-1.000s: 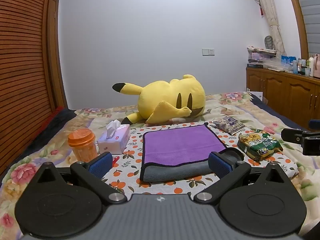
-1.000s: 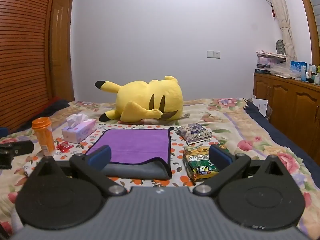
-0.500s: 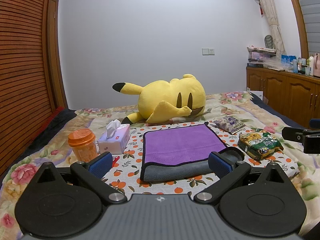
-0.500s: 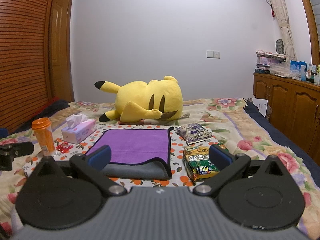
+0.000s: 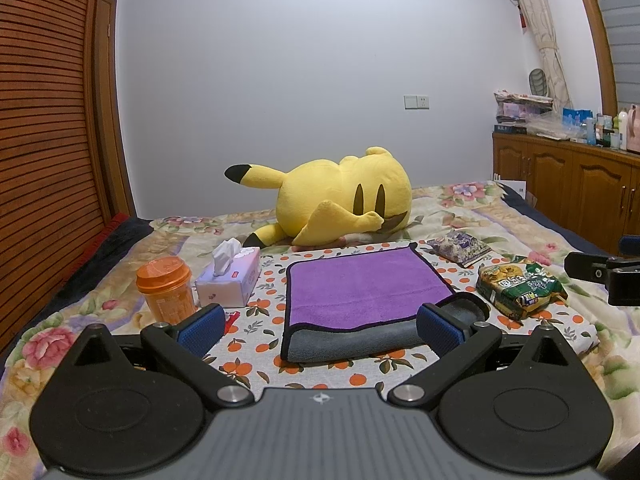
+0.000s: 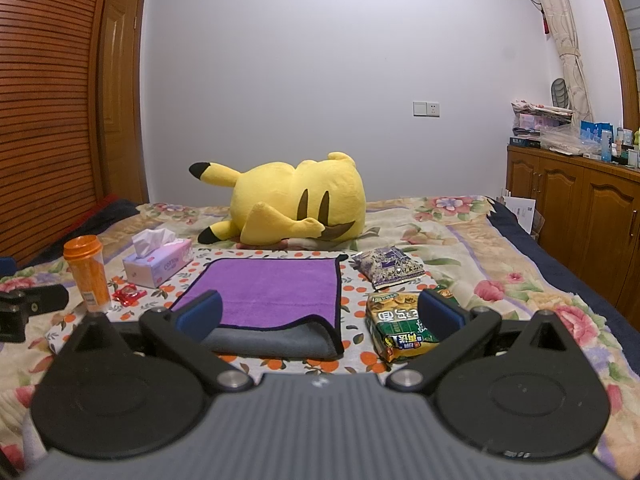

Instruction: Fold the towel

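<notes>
Left and right wrist views of a bed covered by a floral quilt (image 5: 460,216), with an orange-print cloth (image 5: 256,312) spread over its near part. Left to right on the cloth: a ribbed orange cup (image 5: 166,294) with a domed lid, standing upright; a small red wrapper (image 6: 129,294), glossy and crumpled; a soft tissue pack (image 5: 230,280) with a white tissue pulled up from its slot; the towel (image 5: 360,284); a purple snack bag (image 5: 460,244) lying flat; and a green-and-yellow noodle packet (image 5: 520,290), shiny and puckered.

The towel lies flat at the centre of the cloth, folded once. Its upper layer is purple plush with dark piping, and a grey underside shows along the near edge, where the fold forms a rounded roll. The folded shape is roughly rectangular; its long axis looks to run left to right, parallel to the near edge, though fisheye distortion makes this uncertain. At the near right corner the top layer curls up, exposing grey pile. Beyond it a yellow plush toy (image 5: 340,200) rests on its side, black-tipped ear pointing left.

The left gripper (image 5: 320,322) hovers in front of the towel with blue-padded fingers spread wide, holding nothing. The right gripper (image 6: 320,314) is likewise spread wide and empty, its left pad (image 6: 200,314) before the towel, its right pad before the noodle packet.
</notes>
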Demonstrator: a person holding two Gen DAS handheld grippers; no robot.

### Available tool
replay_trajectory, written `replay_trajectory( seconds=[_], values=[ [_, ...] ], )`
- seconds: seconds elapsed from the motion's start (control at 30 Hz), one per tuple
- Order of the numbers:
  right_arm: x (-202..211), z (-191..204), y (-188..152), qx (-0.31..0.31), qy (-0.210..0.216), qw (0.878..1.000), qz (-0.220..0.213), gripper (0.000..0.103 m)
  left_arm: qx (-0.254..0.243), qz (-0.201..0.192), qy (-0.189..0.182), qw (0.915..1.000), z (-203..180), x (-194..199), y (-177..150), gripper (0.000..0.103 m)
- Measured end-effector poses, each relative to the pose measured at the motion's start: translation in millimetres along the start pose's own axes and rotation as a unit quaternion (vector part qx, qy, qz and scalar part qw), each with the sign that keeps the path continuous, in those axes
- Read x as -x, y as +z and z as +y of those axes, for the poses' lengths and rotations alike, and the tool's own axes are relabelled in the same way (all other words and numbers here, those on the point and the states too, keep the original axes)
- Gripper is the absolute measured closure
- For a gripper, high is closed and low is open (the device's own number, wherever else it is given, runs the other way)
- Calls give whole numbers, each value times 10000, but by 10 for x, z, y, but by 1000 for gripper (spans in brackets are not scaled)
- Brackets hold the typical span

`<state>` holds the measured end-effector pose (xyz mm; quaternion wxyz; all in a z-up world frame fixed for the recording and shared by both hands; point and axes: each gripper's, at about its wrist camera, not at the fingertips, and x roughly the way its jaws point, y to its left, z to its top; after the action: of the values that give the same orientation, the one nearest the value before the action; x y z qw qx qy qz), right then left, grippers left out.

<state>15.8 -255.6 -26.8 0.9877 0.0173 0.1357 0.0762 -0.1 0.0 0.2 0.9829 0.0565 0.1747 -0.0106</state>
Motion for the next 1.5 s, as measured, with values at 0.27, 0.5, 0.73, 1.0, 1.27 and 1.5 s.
replay_trajectory(
  seconds=[0.27,0.5,0.73,1.0,1.27,1.5],
  values=[
    [0,3,0,-1,-4,10000,0,0,-5,4,4,10000,0,-1,0,0],
    [1,7,0,-1,-3,10000,3,0,-10,3,2,10000,0,0,0,0],
    [-3,13,-3,-2,-5,10000,0,0,-10,8,4,10000,-1,-1,0,0],
    [-4,17,-8,-2,-5,10000,-1,0,-9,12,4,10000,-1,-1,1,0],
    [-33,-50,-27,6,7,10000,31,0,-15,59,-15,10000,0,-6,3,0],
    [-114,19,-27,74,10,9999,95,0,-56,207,-63,9998,18,-45,-15,0]
  ],
)
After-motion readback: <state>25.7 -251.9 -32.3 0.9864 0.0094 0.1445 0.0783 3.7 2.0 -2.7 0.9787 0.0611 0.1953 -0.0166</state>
